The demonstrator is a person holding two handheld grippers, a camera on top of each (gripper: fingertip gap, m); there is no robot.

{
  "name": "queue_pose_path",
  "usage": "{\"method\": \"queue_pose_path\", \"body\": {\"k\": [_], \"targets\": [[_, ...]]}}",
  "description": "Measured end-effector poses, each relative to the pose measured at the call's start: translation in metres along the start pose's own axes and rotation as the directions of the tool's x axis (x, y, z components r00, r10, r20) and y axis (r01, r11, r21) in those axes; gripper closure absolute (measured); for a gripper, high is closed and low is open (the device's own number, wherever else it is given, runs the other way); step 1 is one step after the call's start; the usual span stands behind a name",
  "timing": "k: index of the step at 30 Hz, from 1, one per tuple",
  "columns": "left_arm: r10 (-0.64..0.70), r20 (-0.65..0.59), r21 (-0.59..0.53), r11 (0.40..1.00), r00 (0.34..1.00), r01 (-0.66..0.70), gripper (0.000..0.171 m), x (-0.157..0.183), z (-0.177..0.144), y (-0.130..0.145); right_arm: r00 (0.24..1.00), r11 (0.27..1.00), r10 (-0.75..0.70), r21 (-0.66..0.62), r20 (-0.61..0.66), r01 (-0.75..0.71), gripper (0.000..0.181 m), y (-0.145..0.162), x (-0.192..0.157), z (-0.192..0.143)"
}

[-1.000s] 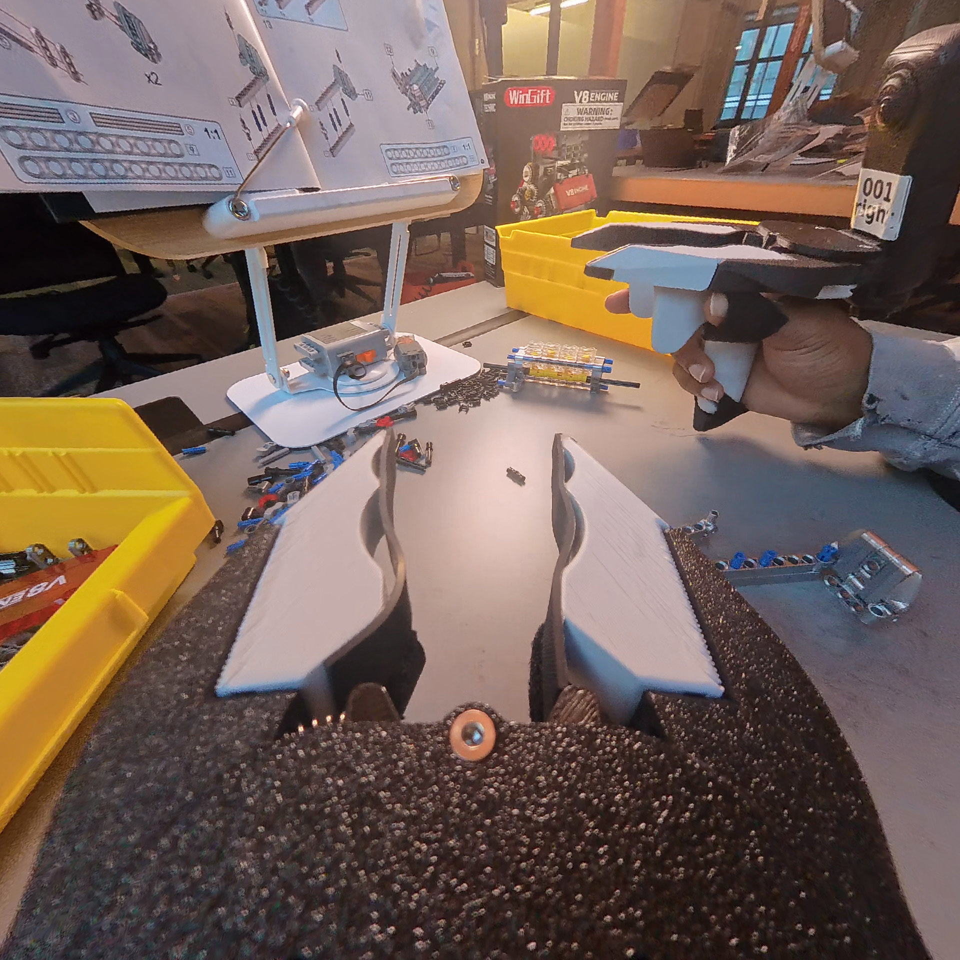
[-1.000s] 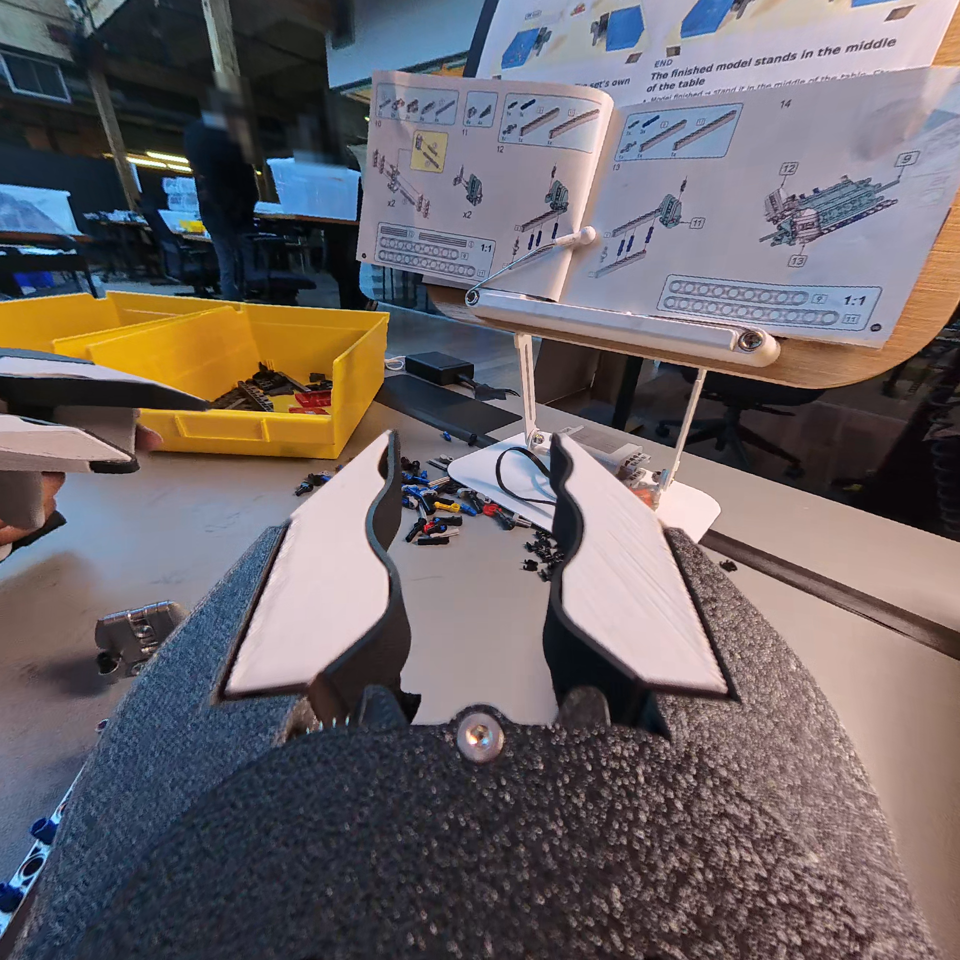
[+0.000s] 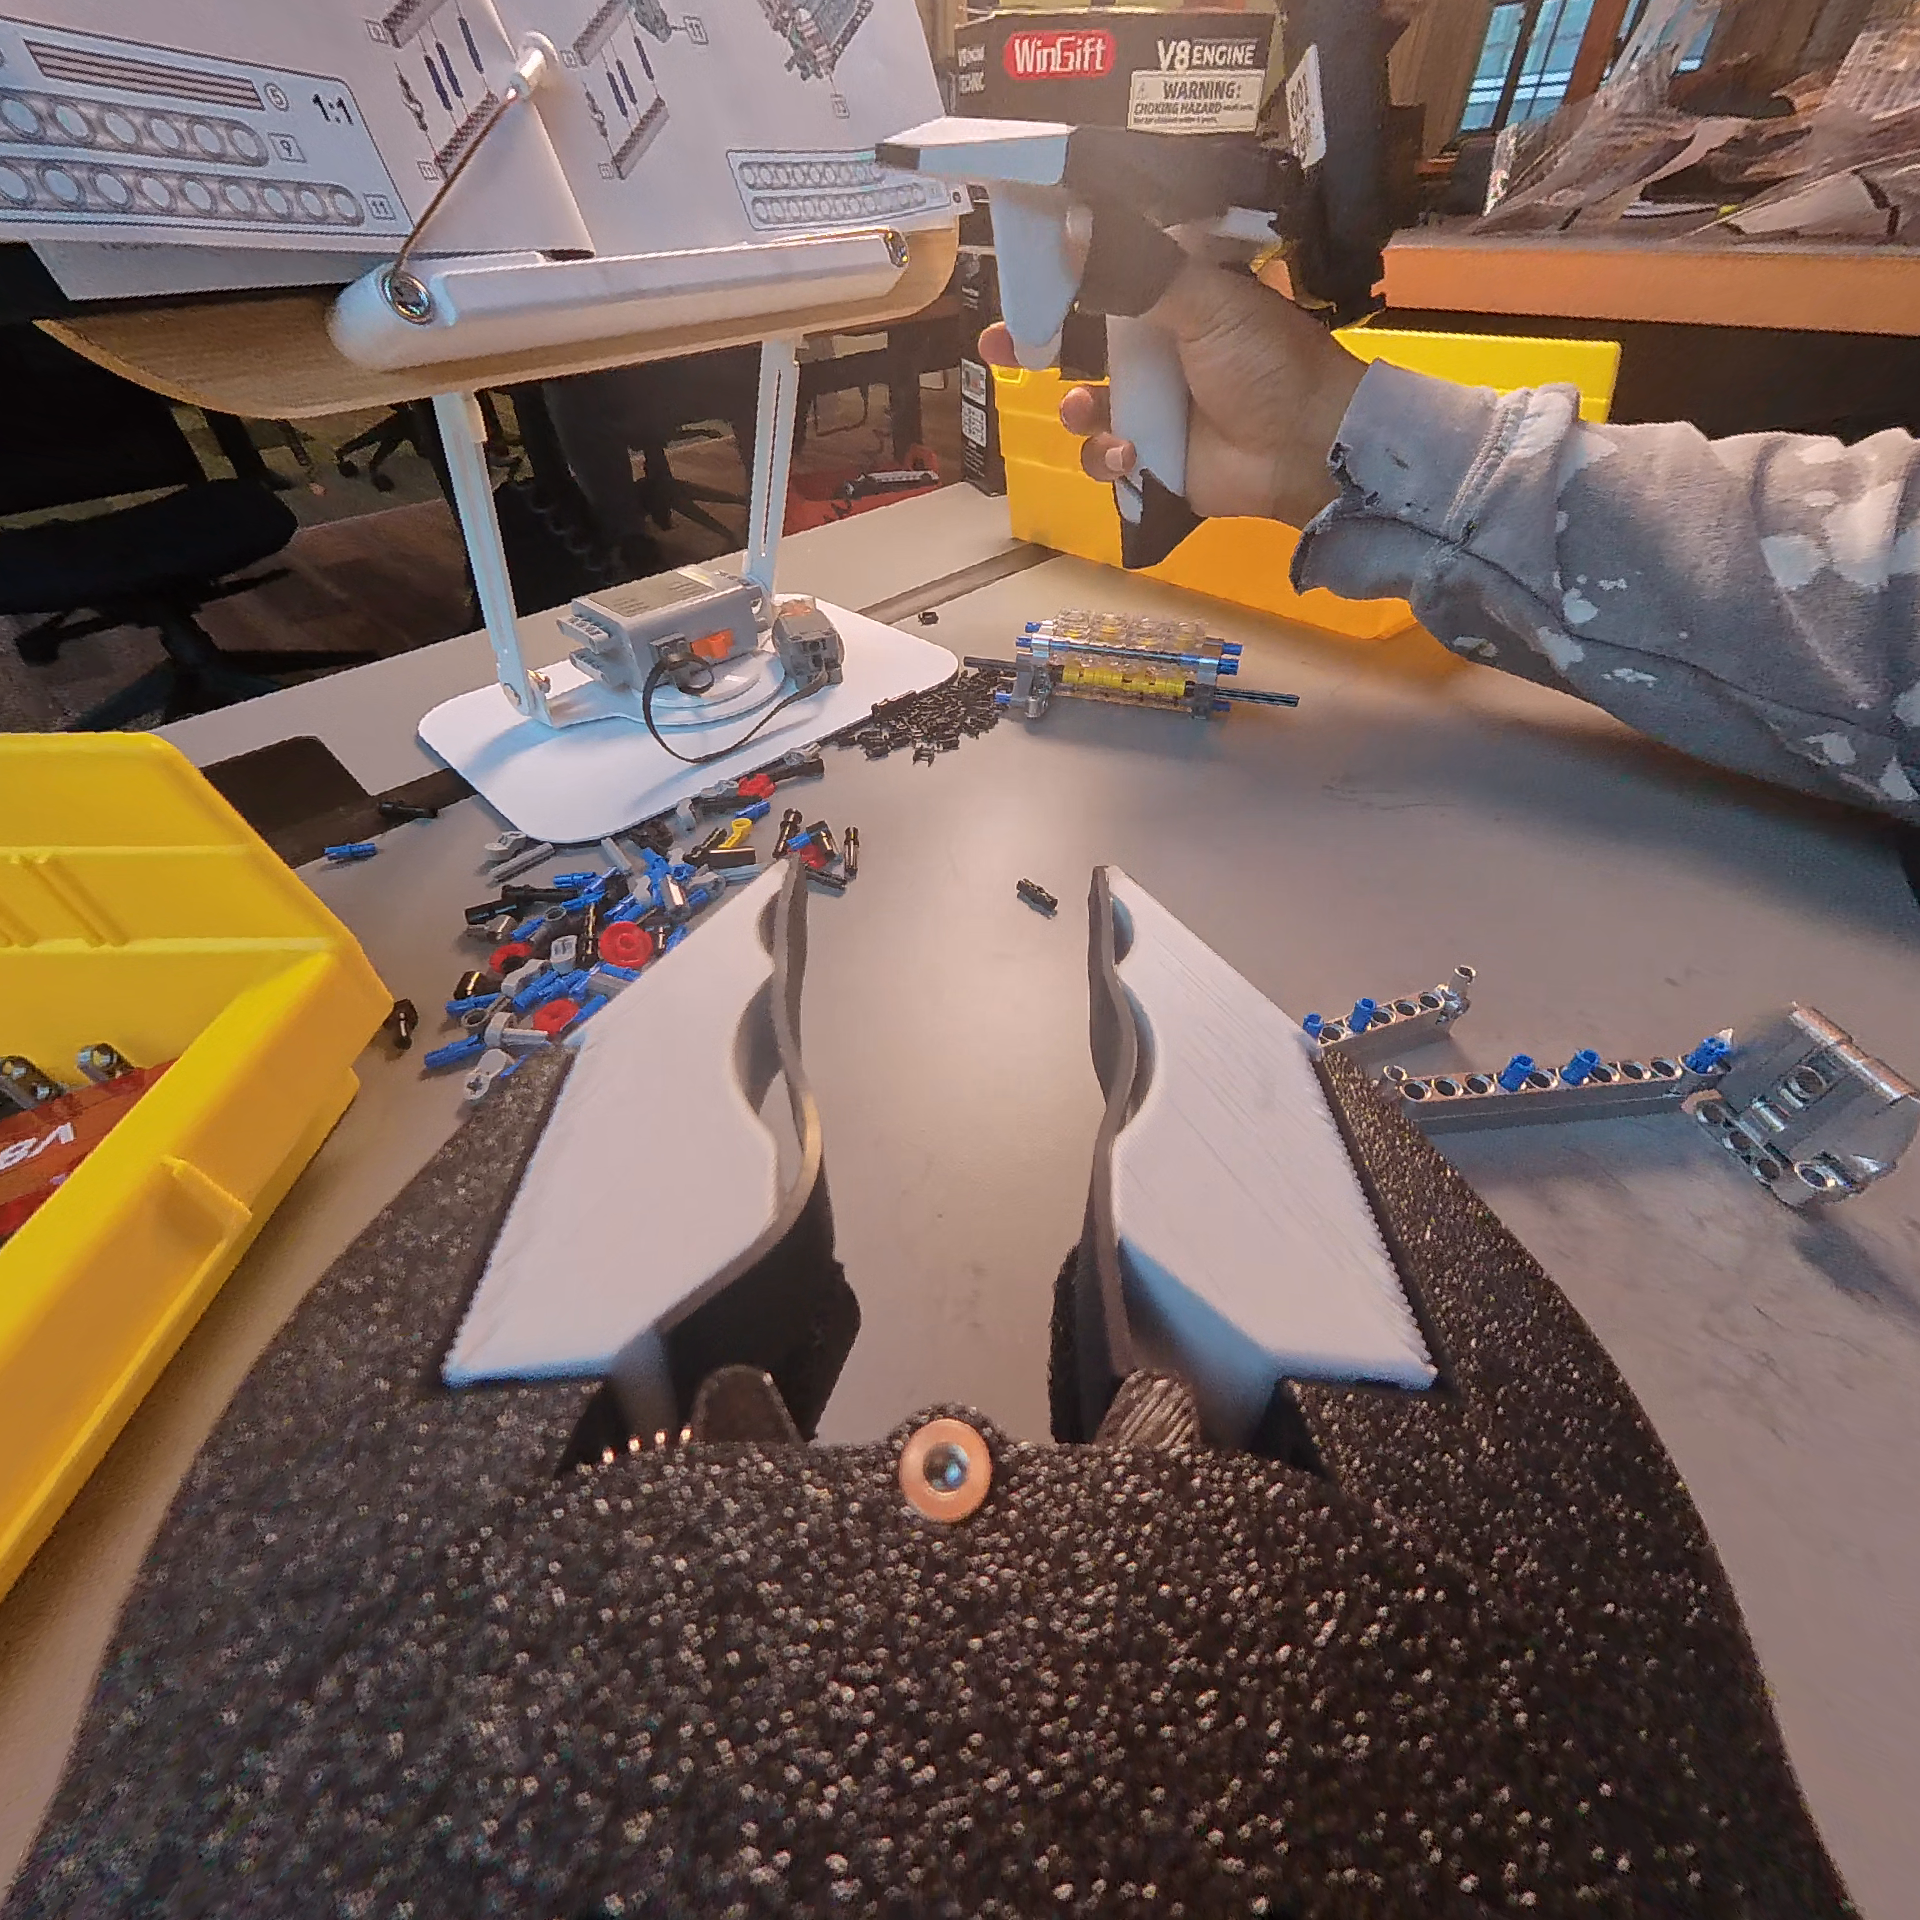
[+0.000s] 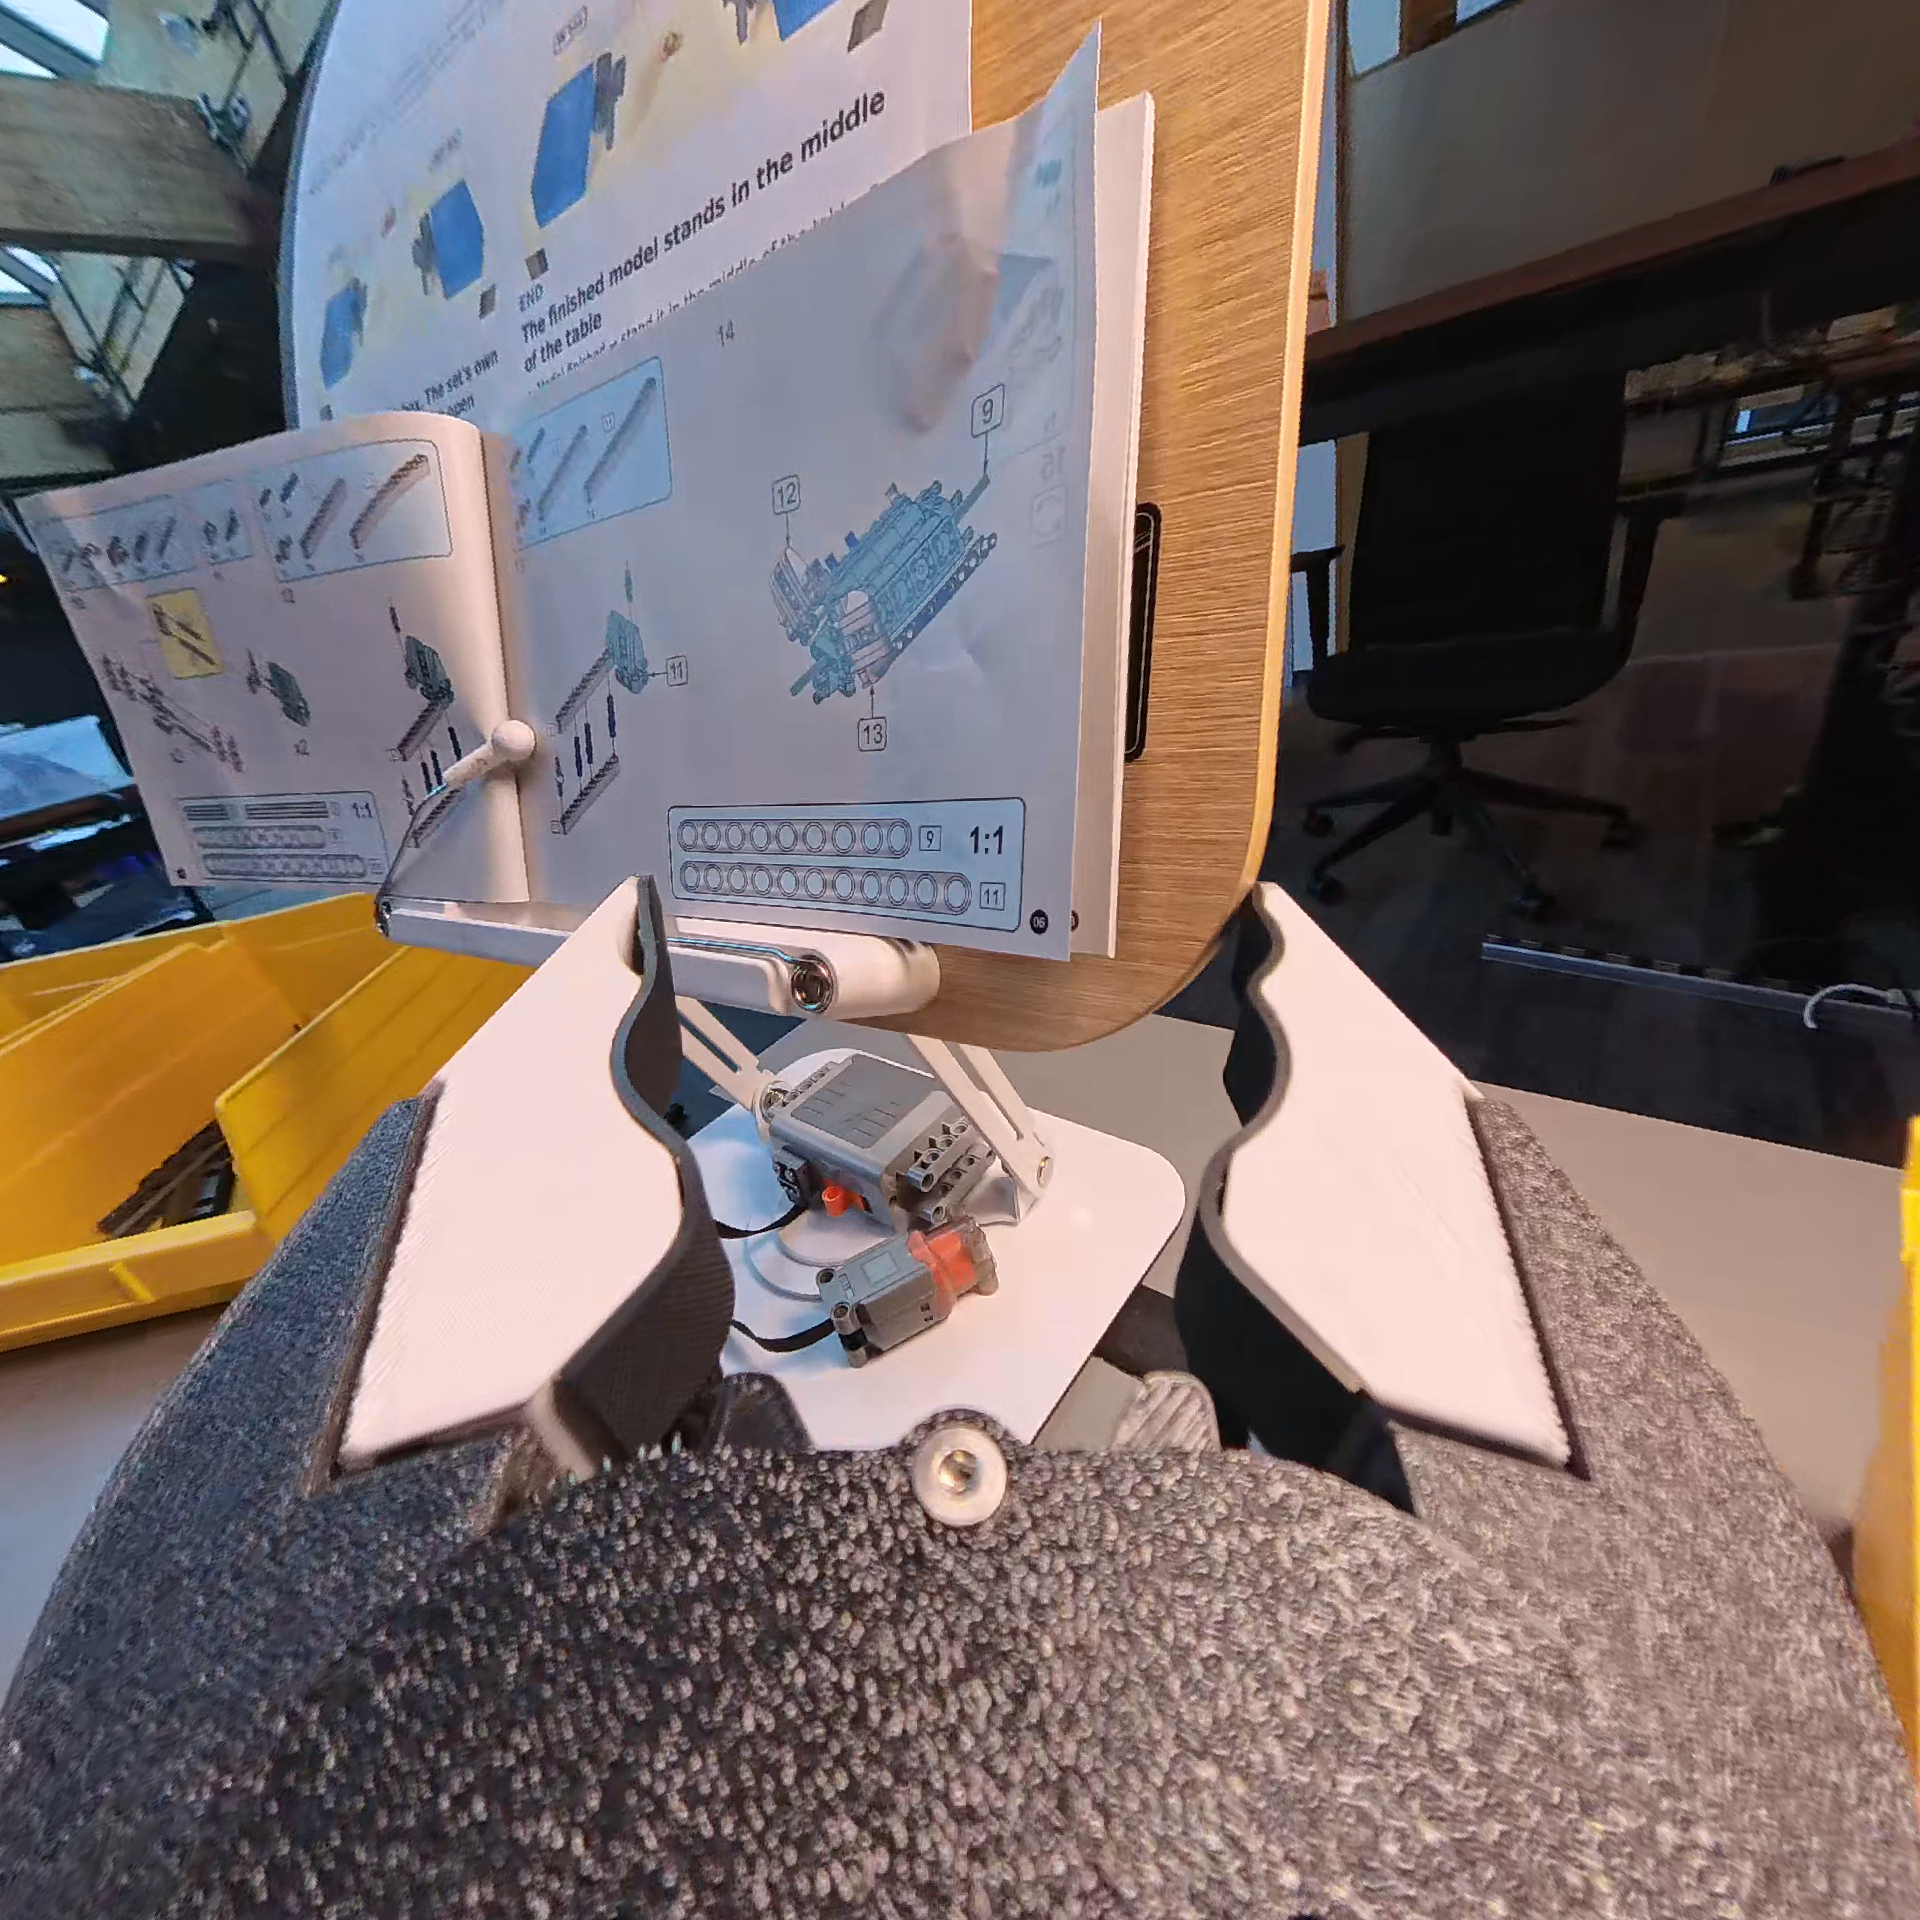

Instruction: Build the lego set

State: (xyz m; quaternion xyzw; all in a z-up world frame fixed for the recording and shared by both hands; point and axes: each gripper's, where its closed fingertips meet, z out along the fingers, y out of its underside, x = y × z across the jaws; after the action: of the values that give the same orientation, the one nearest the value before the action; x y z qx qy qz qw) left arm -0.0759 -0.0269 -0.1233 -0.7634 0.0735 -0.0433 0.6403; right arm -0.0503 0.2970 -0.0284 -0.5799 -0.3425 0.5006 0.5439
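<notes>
Raised and brought close to book stand (image 4: pixel 1195 520): right gripper (image 4: pixel 951 899), jaws spread wider, empty. Beyond, on stand base: battery box (image 4: pixel 873 1132), motor (image 4: pixel 914 1288). Low over table (image 3: pixel 1351 831): left gripper (image 3: pixel 945 878), jaws spread, empty; black pin (image 3: pixel 1034 891) just beyond, loose pins (image 3: pixel 582 956) left.

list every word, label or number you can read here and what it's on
I don't copy out writing; these things bear it:
Open instruction booklet on the stand: printed numbers and diagrams.
Printed sheet behind the booklet: sentences.
Dark box behind the stand: brand and warning print.
White tag on the right tool: partly hidden.
Red sheet in the yellow bin: cut off.
</notes>
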Motion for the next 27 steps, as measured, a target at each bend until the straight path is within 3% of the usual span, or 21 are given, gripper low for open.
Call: {"method": "queue_pose_path", "body": {"k": [9, 27], "targets": [[-0.004, -0.004, 0.003, 1.000, 1.000, 0.004, 0.120, 0.001, 0.000, 0.000, 0.998, 0.998, 0.053, 0.025, 0.042, -0.054, 0.077, -0.003, -0.005, -0.008], [-0.010, -0.012, 0.000, 1.000, 1.000, 0.010, 0.121, 0.003, 0.000, 0.000, 1.000, 1.000, 0.018, 0.021, 0.020, -0.018, 0.087, -0.001, -0.005, -0.015]]}}
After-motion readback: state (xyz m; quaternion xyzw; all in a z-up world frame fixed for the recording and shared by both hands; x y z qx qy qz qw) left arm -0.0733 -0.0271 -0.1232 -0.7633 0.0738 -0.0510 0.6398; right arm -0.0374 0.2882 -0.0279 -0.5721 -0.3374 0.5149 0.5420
